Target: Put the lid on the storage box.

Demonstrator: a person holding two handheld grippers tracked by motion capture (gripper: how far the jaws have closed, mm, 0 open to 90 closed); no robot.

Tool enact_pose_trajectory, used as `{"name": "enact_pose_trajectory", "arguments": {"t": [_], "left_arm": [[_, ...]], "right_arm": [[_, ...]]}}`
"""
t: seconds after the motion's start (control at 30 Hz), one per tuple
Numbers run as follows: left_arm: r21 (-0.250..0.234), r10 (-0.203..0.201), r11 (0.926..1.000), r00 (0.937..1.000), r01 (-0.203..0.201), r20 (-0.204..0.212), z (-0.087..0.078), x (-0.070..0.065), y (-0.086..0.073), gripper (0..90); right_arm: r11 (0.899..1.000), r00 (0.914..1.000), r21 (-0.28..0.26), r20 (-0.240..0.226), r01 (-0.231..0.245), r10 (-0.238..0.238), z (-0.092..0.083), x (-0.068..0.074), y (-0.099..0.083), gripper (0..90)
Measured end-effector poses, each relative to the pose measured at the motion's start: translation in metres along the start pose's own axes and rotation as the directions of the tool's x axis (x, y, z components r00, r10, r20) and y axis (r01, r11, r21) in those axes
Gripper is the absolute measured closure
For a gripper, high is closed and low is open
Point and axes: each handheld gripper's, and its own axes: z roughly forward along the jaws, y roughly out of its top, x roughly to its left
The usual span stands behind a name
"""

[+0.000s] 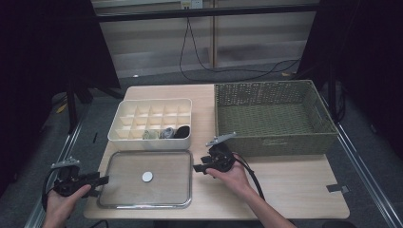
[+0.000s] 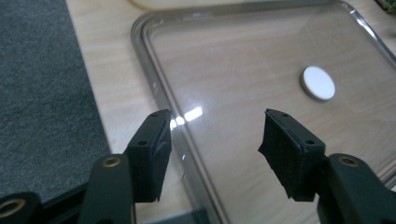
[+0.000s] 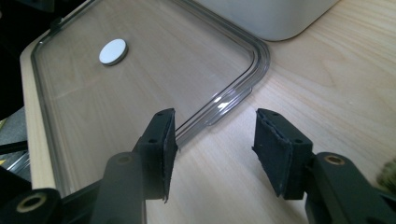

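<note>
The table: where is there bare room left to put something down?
Bare wood lies on the table in front of the wicker basket, right of the right gripper. The basket itself is empty. The left side is crowded: the divided box, the clear lid and the left gripper.

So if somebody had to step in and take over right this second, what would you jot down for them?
Left gripper: open, at the left edge of the clear lid, its jaws either side of the rim, not gripping.
Right gripper: open, at the lid's right edge, one jaw over the rim, one over the table.
The lid lies flat in front of the divided box, which is uncovered; the basket stands to its right.
Done: both grippers brought to the lid.
Left: probably grip it and lift.
</note>
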Motion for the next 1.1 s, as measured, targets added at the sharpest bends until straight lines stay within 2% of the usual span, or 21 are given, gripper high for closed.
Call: {"name": "enact_pose_trajectory", "arguments": {"t": [0.17, 0.27, 0.3, 0.37, 0.43, 0.5, 0.57, 0.67, 0.73, 0.8, 0.93, 1.0, 1.1], "left_arm": [[0.005, -0.015, 0.9999, 0.9999, 0.015, -0.005, 0.001, 0.002, -0.013, 43.7], [0.012, 0.003, 0.9999, 1.0, -0.003, 0.005, 0.0, 0.001, -0.016, 41.1], [0.007, 0.0, 1.0, 0.9999, 0.001, -0.012, -0.001, 0.002, -0.018, 40.9], [0.004, -0.017, 0.9998, 0.9997, 0.017, -0.016, -0.001, 0.004, -0.019, 40.9], [0.005, -0.012, 0.9999, 0.9999, 0.012, 0.006, 0.0, 0.004, -0.019, 41.1], [0.009, -0.006, 0.9999, 0.9999, 0.006, -0.01, 0.001, 0.004, -0.018, 42.0], [0.008, -0.013, 0.9999, 0.9999, 0.013, 0.005, 0.004, 0.004, -0.017, 42.9], [0.006, -0.011, 0.9999, 0.9999, 0.011, 0.004, 0.007, 0.004, -0.015, 45.4], [0.027, 0.008, 0.9996, 1.0, -0.008, 0.005, 0.012, 0.001, -0.009, 47.0], [0.029, 0.015, 0.9995, 0.9997, -0.015, -0.02, 0.015, 0.001, -0.005, 52.1], [0.029, 0.008, 0.9996, 0.9996, -0.007, -0.028, 0.016, 0.002, -0.003, 57.2], [0.035, 0.019, 0.9992, 0.9993, -0.018, -0.033, 0.016, 0.001, -0.003, 57.4], [0.046, 0.031, 0.9985, 0.9987, -0.03, -0.041, 0.017, 0.0, -0.001, 58.5]], "right_arm": [[0.999, 0.9996, 0.027, 0.006, -0.026, 0.026, 0.015, 0.0, -0.001, 51.9], [0.999, 0.9988, 0.02, 0.005, -0.049, 0.049, 0.022, -0.001, -0.002, 52.2], [0.998, 0.9985, 0.02, 0.003, -0.054, 0.054, 0.023, -0.001, -0.001, 52.3], [0.998, 0.9984, 0.025, 0.01, -0.056, 0.056, 0.026, 0.0, -0.001, 52.3], [0.998, 0.9983, 0.024, 0.008, -0.058, 0.058, 0.029, 0.001, 0.0, 52.3], [0.997, 0.9972, 0.017, -0.004, -0.075, 0.075, 0.031, -0.001, 0.0, 52.3], [0.998, 0.9982, 0.019, 0.006, -0.06, 0.059, 0.032, -0.001, 0.001, 53.1], [0.998, 0.9979, 0.019, 0.007, -0.064, 0.064, 0.032, -0.001, 0.001, 53.3], [0.998, 0.9979, 0.017, 0.01, -0.065, 0.065, 0.033, -0.001, 0.001, 54.6], [0.998, 0.9976, 0.013, 0.012, -0.068, 0.068, 0.034, 0.0, 0.002, 55.1], [0.998, 0.9976, 0.001, 0.03, -0.063, 0.063, 0.035, 0.005, -0.001, 57.4], [0.998, 0.9968, -0.009, 0.04, -0.068, 0.069, 0.035, 0.007, -0.002, 60.0], [0.995, 0.9938, -0.026, 0.045, -0.101, 0.102, 0.035, 0.006, -0.004, 61.4]]}}
